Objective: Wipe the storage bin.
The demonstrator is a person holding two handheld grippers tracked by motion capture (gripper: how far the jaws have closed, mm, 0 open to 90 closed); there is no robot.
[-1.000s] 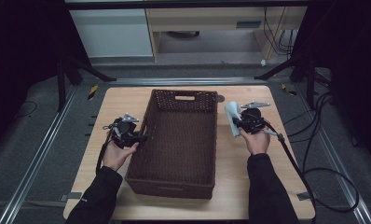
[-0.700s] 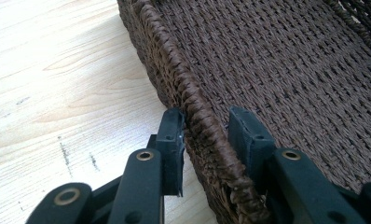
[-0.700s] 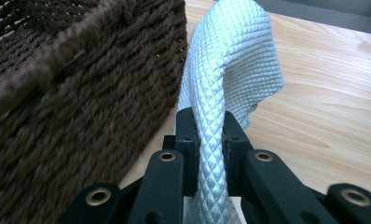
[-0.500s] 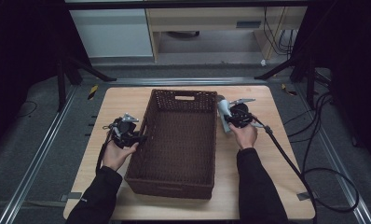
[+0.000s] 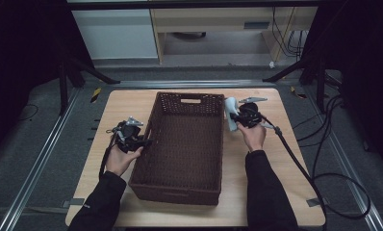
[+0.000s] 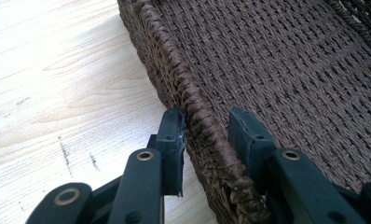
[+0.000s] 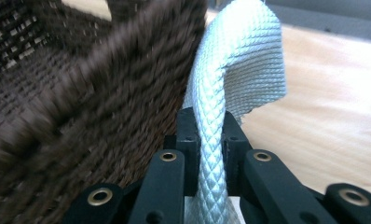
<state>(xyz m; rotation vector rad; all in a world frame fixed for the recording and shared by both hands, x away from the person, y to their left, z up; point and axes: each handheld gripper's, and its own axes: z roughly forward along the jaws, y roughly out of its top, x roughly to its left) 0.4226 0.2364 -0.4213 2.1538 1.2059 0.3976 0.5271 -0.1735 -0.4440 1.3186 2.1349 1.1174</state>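
table (image 5: 132, 103): wooden, carries all | wicker basket (image 5: 185, 144): mid-table, its right wall stands between cloth and inside | left gripper (image 6: 204, 135): jaws astride basket's left rim, whether they pinch it cannot be told | right gripper (image 7: 207, 135): clamped on pale woven cloth (image 7: 239, 60), just beside the right rim

The pale wooden tabletop with rounded corners (image 5: 132, 103) stood on a dark grey carpeted floor (image 5: 40, 159). Metal floor rails (image 5: 33, 166) ran along both of its long sides and a further rail crossed behind its far edge. Beyond this stood a white cabinet (image 5: 115, 33) and, beside it, a light wooden desk with an open underside (image 5: 213, 21). Black tripod legs (image 5: 86, 72) stood at the far left and far right. Loose black cables (image 5: 338, 139) lay coiled on the floor at right. The room's edges were dark; light fell mainly on the tabletop.
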